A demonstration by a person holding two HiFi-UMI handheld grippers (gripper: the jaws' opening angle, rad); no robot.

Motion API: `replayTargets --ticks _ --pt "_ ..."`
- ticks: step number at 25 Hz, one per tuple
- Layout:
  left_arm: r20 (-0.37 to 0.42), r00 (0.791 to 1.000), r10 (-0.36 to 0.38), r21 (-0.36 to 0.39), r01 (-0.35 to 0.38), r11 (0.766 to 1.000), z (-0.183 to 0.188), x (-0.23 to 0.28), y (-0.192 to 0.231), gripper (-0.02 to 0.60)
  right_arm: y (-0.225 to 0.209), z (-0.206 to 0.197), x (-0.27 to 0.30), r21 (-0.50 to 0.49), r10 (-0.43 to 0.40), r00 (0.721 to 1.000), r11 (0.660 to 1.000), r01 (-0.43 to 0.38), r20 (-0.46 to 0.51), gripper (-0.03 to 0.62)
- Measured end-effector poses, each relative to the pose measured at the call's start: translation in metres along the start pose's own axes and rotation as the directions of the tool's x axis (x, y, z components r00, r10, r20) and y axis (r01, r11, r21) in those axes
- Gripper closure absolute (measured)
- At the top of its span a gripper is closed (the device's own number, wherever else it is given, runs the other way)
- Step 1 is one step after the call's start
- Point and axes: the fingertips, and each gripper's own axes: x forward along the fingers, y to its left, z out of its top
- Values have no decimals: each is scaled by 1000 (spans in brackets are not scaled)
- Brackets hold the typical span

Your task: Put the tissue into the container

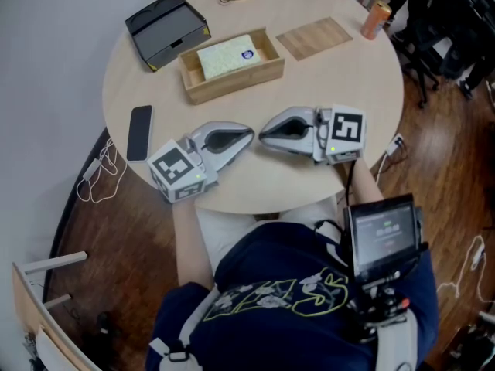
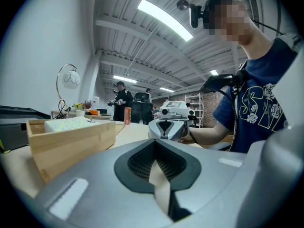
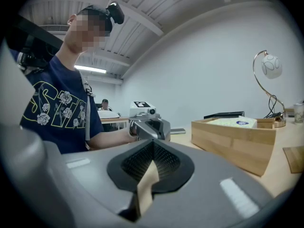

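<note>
1. Tongs state: the left tongs [image 1: 246, 136] and the right tongs [image 1: 264, 134] both lie on the table [image 1: 325, 91] at its near edge. Their tips are turned toward each other, close but apart. Each gripper view shows its own jaws together with nothing between them, so both are empty.
2. Task thing: the tissue pack [image 1: 228, 56] lies flat inside the wooden container [image 1: 232, 82] with its blue sticker up, covering most of the floor. The container sits further across the table, well apart from both tongs.
3. Judgement: the placement looks done already. The step in hand reads as a rest or finishing pose, not a carry.
4. If the pack needs a touch-up, come in through the container's open top. Open the jaws before descending and take the pack across its short width. Squeeze lightly — soft wrapped paper will likely buckle under a hard grip.
5. Clearances:
   - The black box [image 1: 166, 29] sits just beside the container's far-left corner.
   - The phone [image 1: 140, 132] lies left of the left tongs.
   - A wooden board [image 1: 314, 37] lies to the container's right.
   - An orange can [image 1: 376, 19] stands beyond the board, near the table's edge.
   - Lift over the container's near wall rather than sliding in; a push would probably shift the light box.
6. Otherwise leave both tongs closed on the table, away from the container — nothing gets nudged that way.
</note>
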Motion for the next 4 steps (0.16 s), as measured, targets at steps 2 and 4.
replayTargets --ticks 2,4 --pt "4 1000 -4 -1 4 1000 -1 0 0 580 0 0 0 1 0 1000 1000 0 1 594" --pt "5 1000 -5 -2 5 1000 -1 -1 0 580 0 1 0 1 0 1000 1000 0 2 594"
